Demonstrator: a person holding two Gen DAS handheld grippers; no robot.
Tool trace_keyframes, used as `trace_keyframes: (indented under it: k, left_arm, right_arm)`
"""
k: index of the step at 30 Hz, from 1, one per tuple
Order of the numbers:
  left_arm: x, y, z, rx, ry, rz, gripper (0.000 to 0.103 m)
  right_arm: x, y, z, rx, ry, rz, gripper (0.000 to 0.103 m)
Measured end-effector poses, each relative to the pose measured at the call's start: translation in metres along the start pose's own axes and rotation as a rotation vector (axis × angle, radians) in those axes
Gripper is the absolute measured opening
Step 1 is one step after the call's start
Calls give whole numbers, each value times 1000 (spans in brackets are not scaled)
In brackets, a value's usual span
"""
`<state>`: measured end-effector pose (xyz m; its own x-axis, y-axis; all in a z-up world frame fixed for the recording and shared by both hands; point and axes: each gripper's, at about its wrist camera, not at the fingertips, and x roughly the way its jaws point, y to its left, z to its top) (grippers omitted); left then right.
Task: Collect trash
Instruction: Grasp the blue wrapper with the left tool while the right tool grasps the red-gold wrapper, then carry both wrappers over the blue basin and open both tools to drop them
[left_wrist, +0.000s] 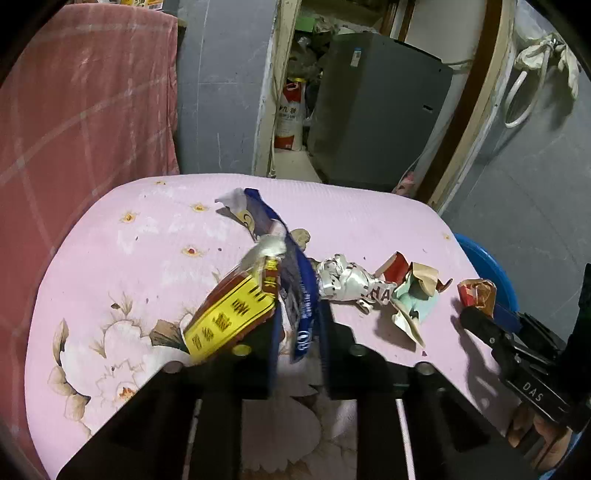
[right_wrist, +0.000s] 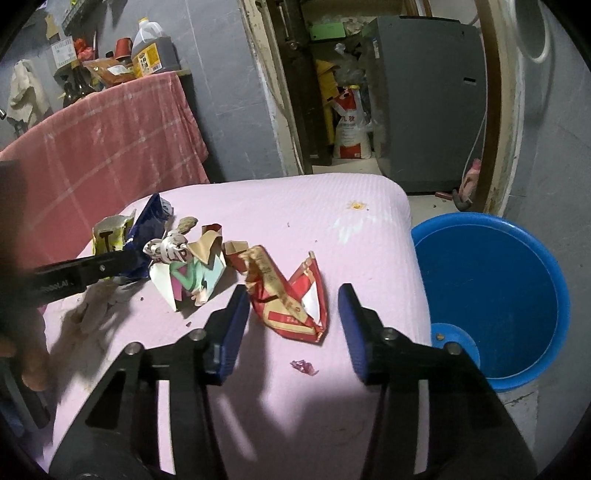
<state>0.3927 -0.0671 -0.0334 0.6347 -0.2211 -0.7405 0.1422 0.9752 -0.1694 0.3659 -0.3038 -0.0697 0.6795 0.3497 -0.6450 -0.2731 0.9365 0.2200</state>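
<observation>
Trash: five crumpled wrappers; left claw (left_wrist: 297, 332) clamps blue wrapper (left_wrist: 301, 295); right claw (right_wrist: 291, 317) part-open around red wrapper (right_wrist: 291, 299).

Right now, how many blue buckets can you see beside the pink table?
1. The blue bucket stands on the floor just off the pink table's right edge, open and seemingly empty. The left wrist view shows only its rim; none other shows.

Grey walls (right_wrist: 229, 92), open doorway (right_wrist: 332, 110), pink-draped furniture (right_wrist: 110, 155).

Black two-finger grippers, blue padded fingers (right_wrist: 231, 332), silver screws, white "DAS" lettering.
</observation>
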Motion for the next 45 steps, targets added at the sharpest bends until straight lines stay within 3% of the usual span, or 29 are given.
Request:
trace_keyframes:
  k: [9,14,22,28,31,39,45]
  left_arm:
    - [-13,-14,-7,38,-20,-11,4]
    - [-29,-26,-14,44,-83,-18,3]
    - [-71,-53,-10,75,-309,-47,3]
    - [-83,-88,3,110,-408,-129,3]
    - [-84,-112,9,143,-436,-178,3]
    - [-59,-166,34,236,-394,-323,3]
    - [-21,-200,54,282,-246,-422,3]
  right_arm:
    - [-4,-1,0,16,-20,38,34]
    - [-17,-2,-1,15,-78,58,34]
    - [-67,-1,6,-32,-316,21,34]
    - [-117,-11,11,-47,-536,-66,34]
    - [-135,-25,11,-23,-605,-111,34]
    - [-147,-80,17,91,-635,-219,34]
    - [-132,-134,21,193,-570,-244,34]
